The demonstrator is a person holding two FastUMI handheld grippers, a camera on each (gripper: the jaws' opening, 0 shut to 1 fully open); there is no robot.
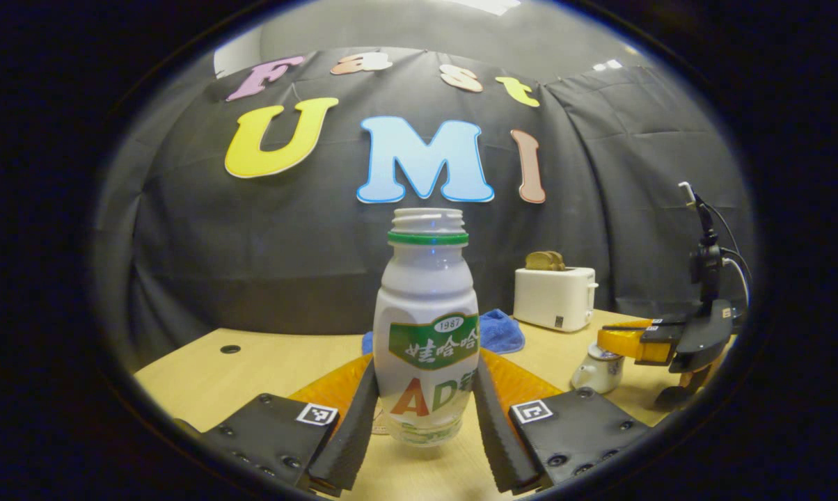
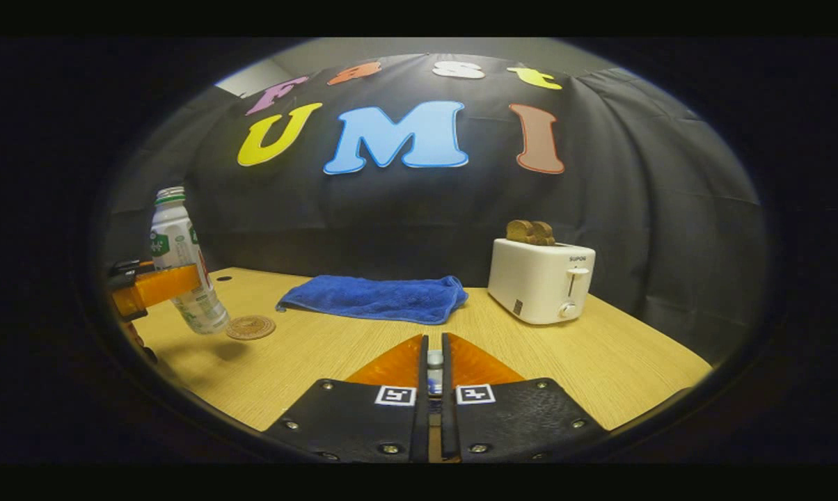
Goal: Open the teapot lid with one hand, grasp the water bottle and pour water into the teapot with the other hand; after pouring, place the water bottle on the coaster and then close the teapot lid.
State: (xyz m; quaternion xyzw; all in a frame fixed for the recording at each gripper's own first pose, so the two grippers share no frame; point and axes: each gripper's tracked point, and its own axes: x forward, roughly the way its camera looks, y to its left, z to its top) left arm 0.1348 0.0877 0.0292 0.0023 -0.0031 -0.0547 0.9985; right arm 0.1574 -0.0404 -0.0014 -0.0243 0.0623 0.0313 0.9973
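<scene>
Left tool (image 1: 426, 417): clenched on the white plastic water bottle with green neck ring and green label (image 1: 427, 327), both fingers pressed against its lower body. Bottle uncapped, upright in the left gripper view, base raised clear of the light wooden tabletop (image 1: 203, 379). Same bottle seen from the right gripper view (image 2: 179, 261): tilted slightly, held off the surface by the left tool (image 2: 156, 287), just beside and above the round brown coaster (image 2: 250, 327), not touching it. Coaster flat on the tabletop (image 2: 600, 369), bare.

Right tool (image 2: 433, 362): fingers drawn nearly together, clamped on a small pale knob-like object (image 2: 434, 363) between them; identity of that object not determinable from this view. Same tool seen in the left gripper view (image 1: 659, 341), positioned directly above the small white ceramic teapot (image 1: 598, 369); lid position not discernible at that size.

Teapot on the tabletop, right of the bottle in the left gripper view, well apart from it.

Other items: blue folded cloth (image 2: 377, 298) lying flat toward the rear of the tabletop; white two-slot toaster (image 2: 542, 280) beside it, browned bread slices (image 2: 530, 232) projecting from the slots.
</scene>
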